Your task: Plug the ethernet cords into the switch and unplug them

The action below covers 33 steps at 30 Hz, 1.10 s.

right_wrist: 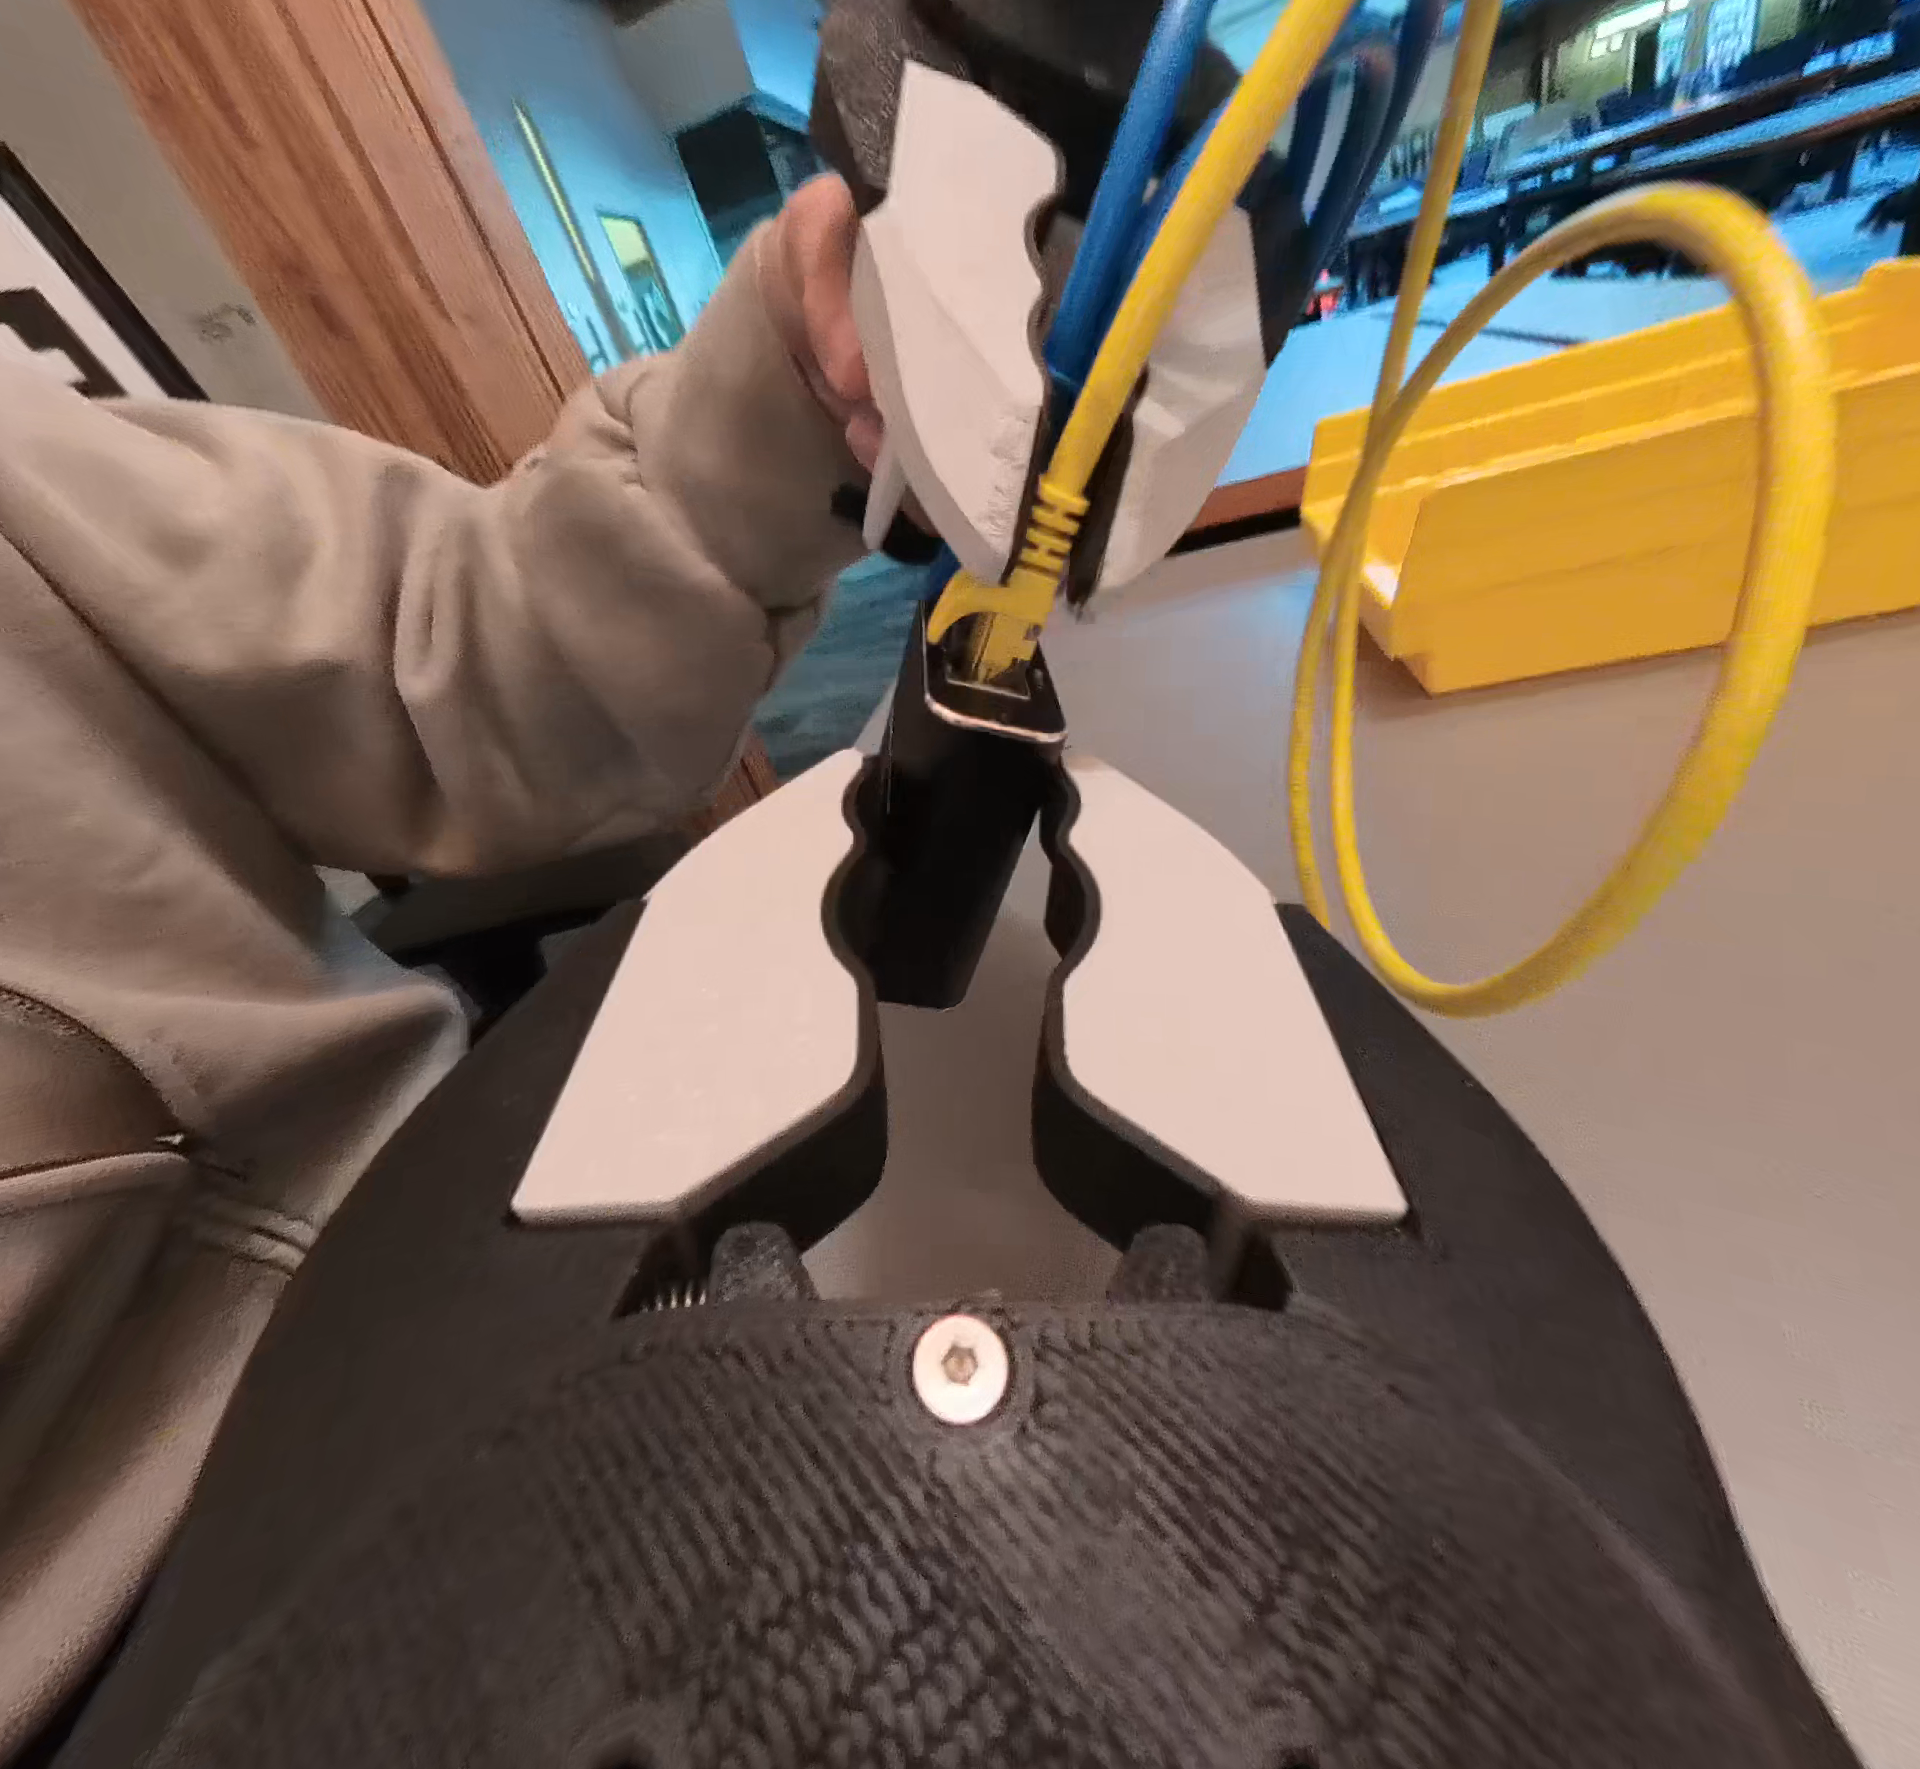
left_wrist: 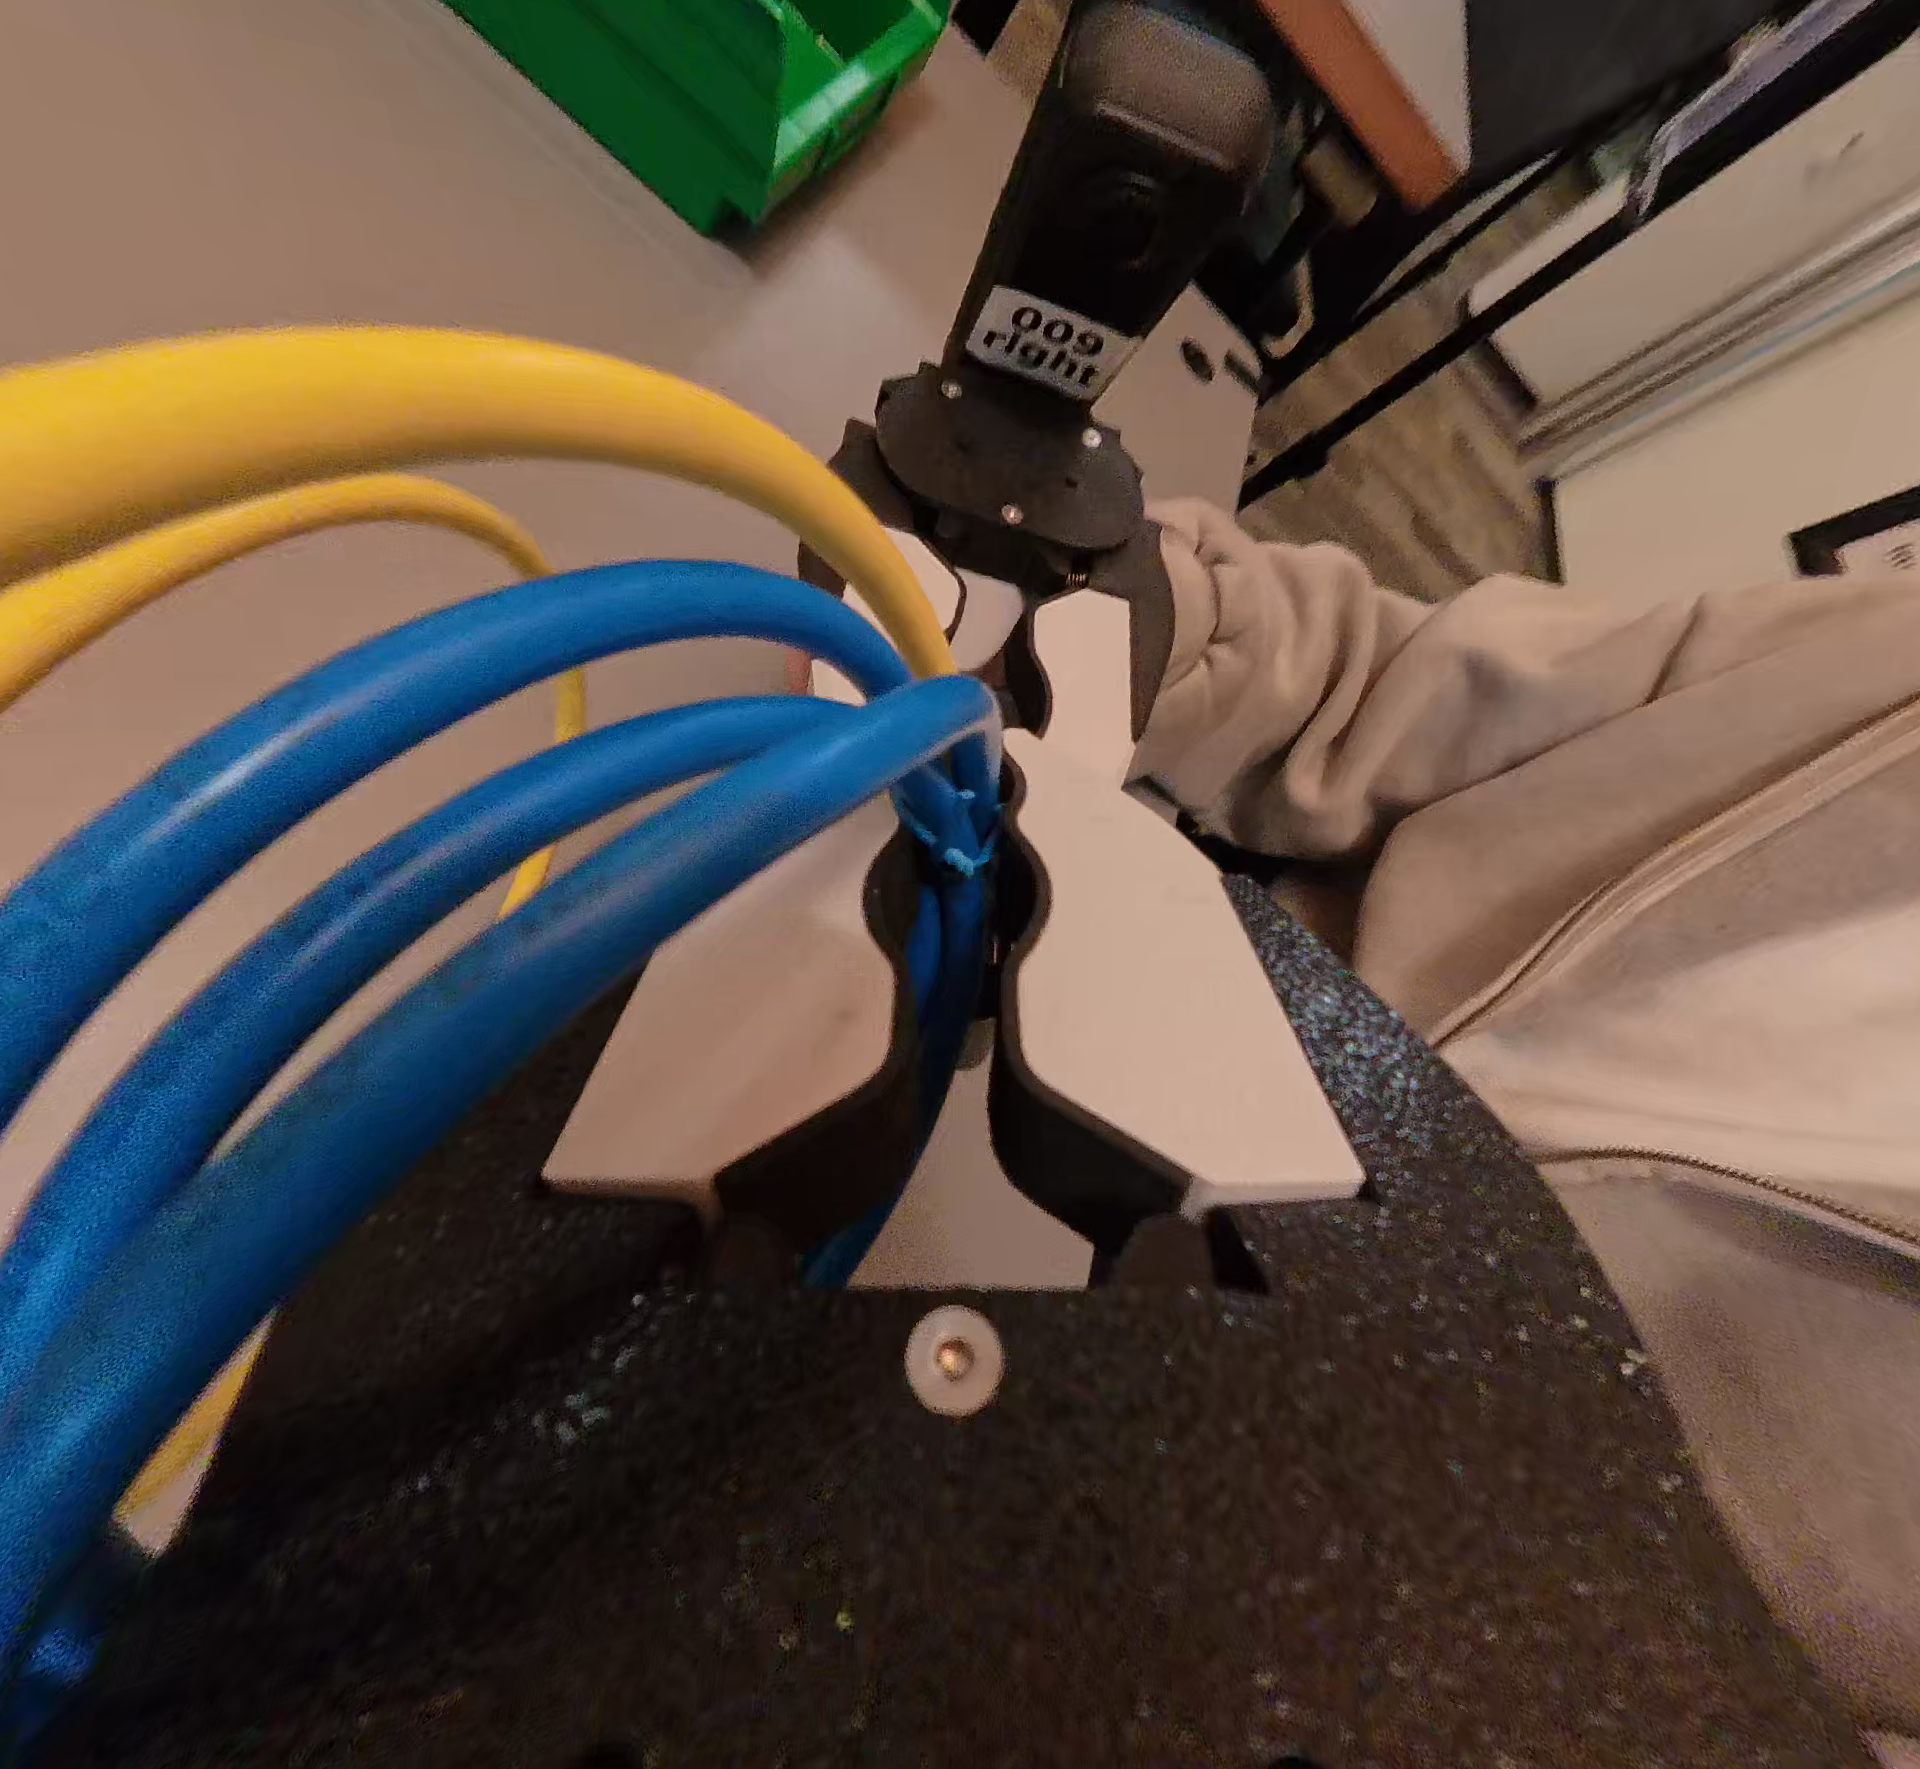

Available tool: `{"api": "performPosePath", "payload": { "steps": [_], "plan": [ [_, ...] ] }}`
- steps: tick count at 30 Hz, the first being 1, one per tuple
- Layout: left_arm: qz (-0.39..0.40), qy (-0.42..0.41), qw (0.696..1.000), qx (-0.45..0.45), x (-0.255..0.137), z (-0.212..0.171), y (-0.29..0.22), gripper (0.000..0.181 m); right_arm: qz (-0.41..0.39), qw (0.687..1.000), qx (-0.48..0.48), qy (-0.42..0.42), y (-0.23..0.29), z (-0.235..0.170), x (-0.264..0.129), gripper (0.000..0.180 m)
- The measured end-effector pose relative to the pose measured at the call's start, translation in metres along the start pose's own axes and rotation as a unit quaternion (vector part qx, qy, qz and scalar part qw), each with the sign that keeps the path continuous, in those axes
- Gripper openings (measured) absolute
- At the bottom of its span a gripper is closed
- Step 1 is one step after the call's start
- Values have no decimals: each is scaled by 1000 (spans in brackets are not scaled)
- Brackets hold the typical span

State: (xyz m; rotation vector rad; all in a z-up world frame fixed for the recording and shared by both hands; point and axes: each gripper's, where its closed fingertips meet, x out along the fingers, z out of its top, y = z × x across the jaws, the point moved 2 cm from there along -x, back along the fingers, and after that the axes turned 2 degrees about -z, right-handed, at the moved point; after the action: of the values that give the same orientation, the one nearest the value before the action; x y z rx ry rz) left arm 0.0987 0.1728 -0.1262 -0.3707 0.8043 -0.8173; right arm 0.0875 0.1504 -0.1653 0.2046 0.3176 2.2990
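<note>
The right gripper [right_wrist: 956,888] clamps the black switch [right_wrist: 951,846] end-up while the left gripper [right_wrist: 1049,566], pinching the yellow cord [right_wrist: 1049,524], points its plug straight into the top port.

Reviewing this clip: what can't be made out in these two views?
- Left wrist view: the switch is hidden behind the left tongs and the blue cords.
- Right wrist view: whether the yellow plug is fully seated in the switch; the port's metal rim hides its tip.
- Right wrist view: the blue cords' plugs, hidden behind the left tongs.
- Both views: the yellow cord's far end is cut off.
</note>
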Motion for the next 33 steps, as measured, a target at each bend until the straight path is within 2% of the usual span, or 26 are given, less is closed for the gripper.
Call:
{"api": "performPosePath", "payload": {
  "steps": [2,4,6,9,12,15,18,20,22,24,26,29,32,33],
  "plan": [
    [23,8,1000,7,0,1,4,14,-4,1000,10,5,-5,0,-3,28],
    [45,-13,999,9,-4,7,4,41,-22,999,25,-28,-13,10,-13,26],
    [77,-43,996,16,-15,11,1,52,-56,996,32,-53,-25,16,-27,26],
    [99,-64,992,36,-29,4,-10,52,-66,989,64,-114,-33,29,-43,26],
    [126,-100,987,-1,-22,-9,-8,44,-52,973,104,-198,-34,42,-50,26],
    [92,-176,979,-41,5,-15,-7,49,-30,965,104,-238,-25,48,-44,26],
    [33,-287,955,-74,15,-6,-7,46,-19,964,85,-250,-15,50,-35,26],
    [15,-339,937,-79,13,-1,-4,28,-17,959,89,-268,-11,52,-32,26],
    [21,-361,931,-50,13,-1,-2,26,-18,952,104,-289,-13,51,-31,25],
    [28,-364,931,-34,13,-2,-3,24,-1,944,127,-306,-13,50,-32,26],
    [34,-350,936,-28,12,-5,-1,24,5,948,135,-287,-16,47,-30,26],
    [23,-306,951,-38,5,-8,1,24,-38,960,86,-265,-20,48,-35,29],
    [-19,-231,972,-51,3,-18,-3,24,-71,961,75,-255,-29,51,-44,48],
    [-36,-201,977,-57,4,-23,-4,24,-58,964,84,-245,-29,50,-43,52]
  ]
}}
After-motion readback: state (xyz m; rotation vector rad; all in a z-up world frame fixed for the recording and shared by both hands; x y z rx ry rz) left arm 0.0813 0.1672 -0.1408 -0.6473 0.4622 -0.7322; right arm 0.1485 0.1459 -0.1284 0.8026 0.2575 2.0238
